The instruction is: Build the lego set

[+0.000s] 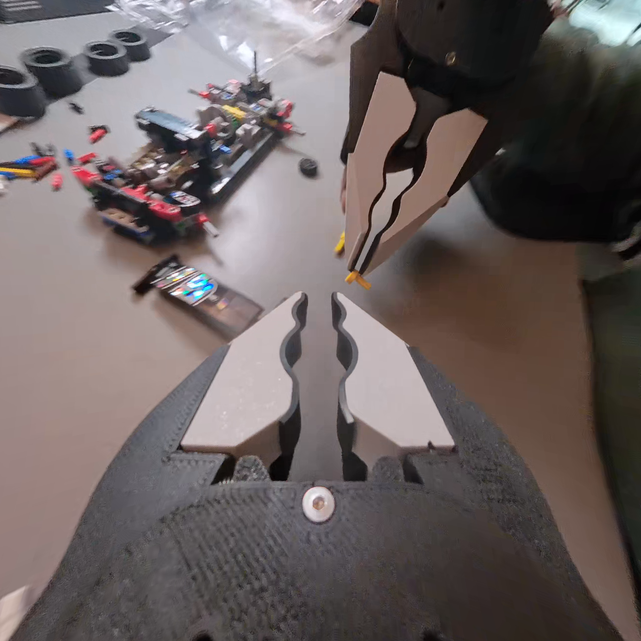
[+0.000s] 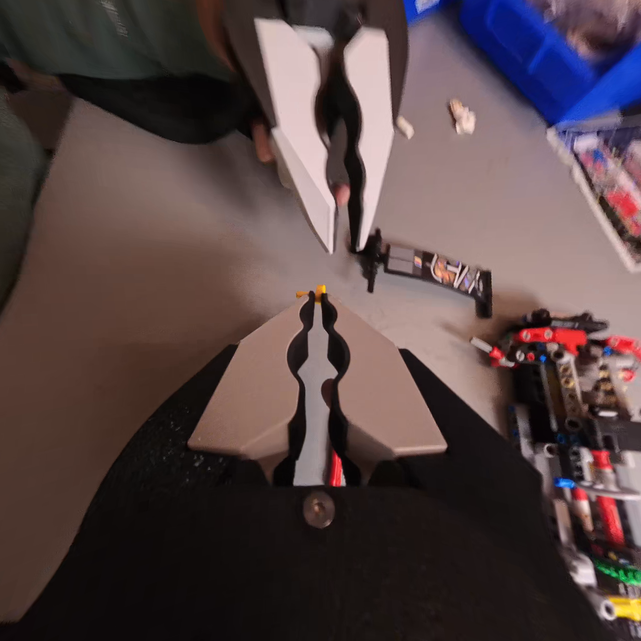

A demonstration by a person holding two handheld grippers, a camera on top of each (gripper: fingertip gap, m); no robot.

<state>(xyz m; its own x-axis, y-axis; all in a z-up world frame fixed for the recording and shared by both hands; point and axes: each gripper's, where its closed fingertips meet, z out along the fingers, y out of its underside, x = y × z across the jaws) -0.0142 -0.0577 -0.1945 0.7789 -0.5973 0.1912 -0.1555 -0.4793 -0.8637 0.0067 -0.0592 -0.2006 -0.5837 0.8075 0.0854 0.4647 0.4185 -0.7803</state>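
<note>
My right gripper is shut on a small yellow pin at its tips; it also shows in the left wrist view with the yellow pin sticking out below. My left gripper is open and empty, its tips just below the pin; in the right wrist view it hangs tips-down over the table. The part-built lego car lies far left, and at the right edge in the right wrist view. A black stickered panel lies beside it, also seen in the right wrist view.
Black tyres and loose red, blue and yellow pieces lie at the far left. A clear plastic bag is at the back. A small black round piece lies alone. A blue bin and a booklet sit at right. Left and right tips are no more than a few centimetres apart.
</note>
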